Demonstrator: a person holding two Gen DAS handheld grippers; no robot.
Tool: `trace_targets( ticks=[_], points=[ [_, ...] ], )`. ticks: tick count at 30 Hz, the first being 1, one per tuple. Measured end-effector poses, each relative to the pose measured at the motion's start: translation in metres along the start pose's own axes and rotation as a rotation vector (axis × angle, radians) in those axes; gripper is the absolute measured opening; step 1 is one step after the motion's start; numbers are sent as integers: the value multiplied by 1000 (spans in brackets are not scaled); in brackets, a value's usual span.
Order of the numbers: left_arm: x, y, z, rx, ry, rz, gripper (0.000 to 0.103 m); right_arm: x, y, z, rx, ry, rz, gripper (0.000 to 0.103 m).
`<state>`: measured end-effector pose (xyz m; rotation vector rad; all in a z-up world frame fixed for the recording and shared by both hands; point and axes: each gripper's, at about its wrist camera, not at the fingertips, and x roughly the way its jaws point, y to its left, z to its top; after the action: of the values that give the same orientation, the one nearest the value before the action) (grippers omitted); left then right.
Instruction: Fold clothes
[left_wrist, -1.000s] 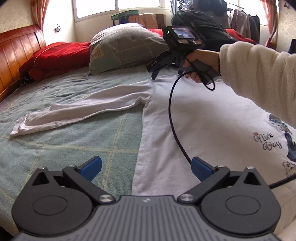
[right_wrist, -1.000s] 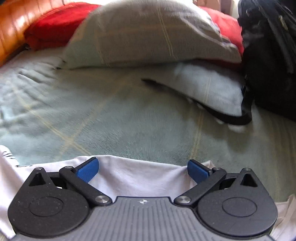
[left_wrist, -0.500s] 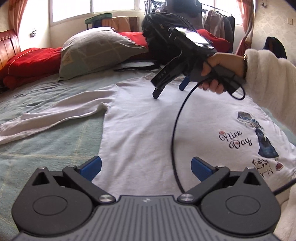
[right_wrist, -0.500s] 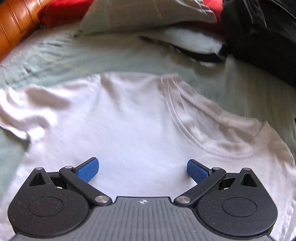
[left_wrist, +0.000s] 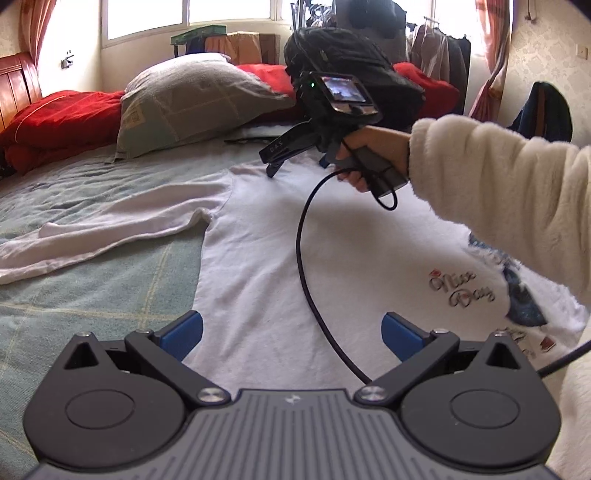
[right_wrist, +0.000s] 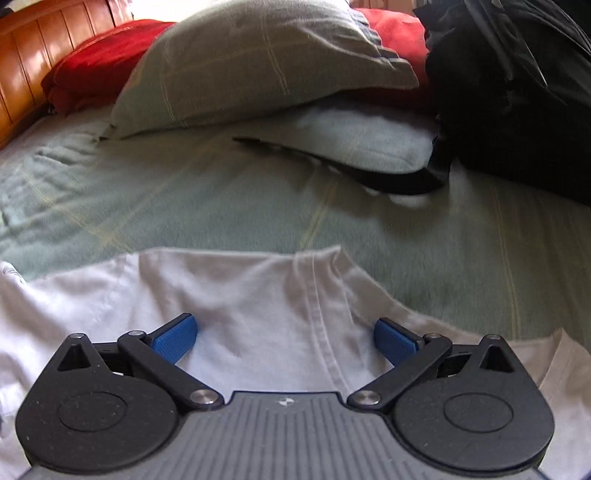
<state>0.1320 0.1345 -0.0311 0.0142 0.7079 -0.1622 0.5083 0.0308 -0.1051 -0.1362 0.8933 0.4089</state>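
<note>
A white long-sleeved shirt (left_wrist: 280, 236) lies flat on the green bed, with its left sleeve (left_wrist: 103, 229) stretched out to the left and a "Nice Day" print (left_wrist: 461, 291) at the right. My left gripper (left_wrist: 291, 336) is open and empty over the shirt's lower body. My right gripper (right_wrist: 282, 339) is open, low over the shoulder and collar seam (right_wrist: 317, 314). In the left wrist view the right gripper (left_wrist: 295, 162) points at the shirt's top edge.
A green checked bedspread (left_wrist: 92, 295) covers the bed. A grey-green pillow (right_wrist: 266, 62), red bedding (right_wrist: 92, 70) and a black backpack (right_wrist: 517, 85) with a loose strap (right_wrist: 332, 166) lie at the head. A wooden headboard (right_wrist: 37, 62) stands at the left.
The right gripper went forward again toward the shirt's top edge at the collar after pulling back over its body. The left gripper swung a little left. Both stay open.
</note>
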Motion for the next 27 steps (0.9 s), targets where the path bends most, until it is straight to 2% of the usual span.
trace_targets(
  ticks=[5, 9, 13, 18, 21, 24, 27],
  points=[
    [-19, -5, 8, 1, -54, -83, 102, -43, -13, -3, -39, -86, 30, 103],
    [-32, -9, 13, 19, -80, -144, 102, -82, -33, -17, -113, -101, 43, 103],
    [-38, -14, 17, 40, -86, -183, 102, -115, -52, -52, -202, -86, 77, 103],
    [-27, -20, 24, 73, -78, -213, 102, -148, -73, -107, -238, -77, 155, 103],
    [-8, -23, 25, 82, -63, -221, 102, -156, -79, -140, -243, -55, 172, 103],
    [18, -29, 18, 118, -14, -181, 102, -157, -84, -169, -259, -16, 160, 103],
    [45, -35, 6, 161, 52, -138, 102, -175, -92, -193, -278, -37, 149, 103]
  ],
)
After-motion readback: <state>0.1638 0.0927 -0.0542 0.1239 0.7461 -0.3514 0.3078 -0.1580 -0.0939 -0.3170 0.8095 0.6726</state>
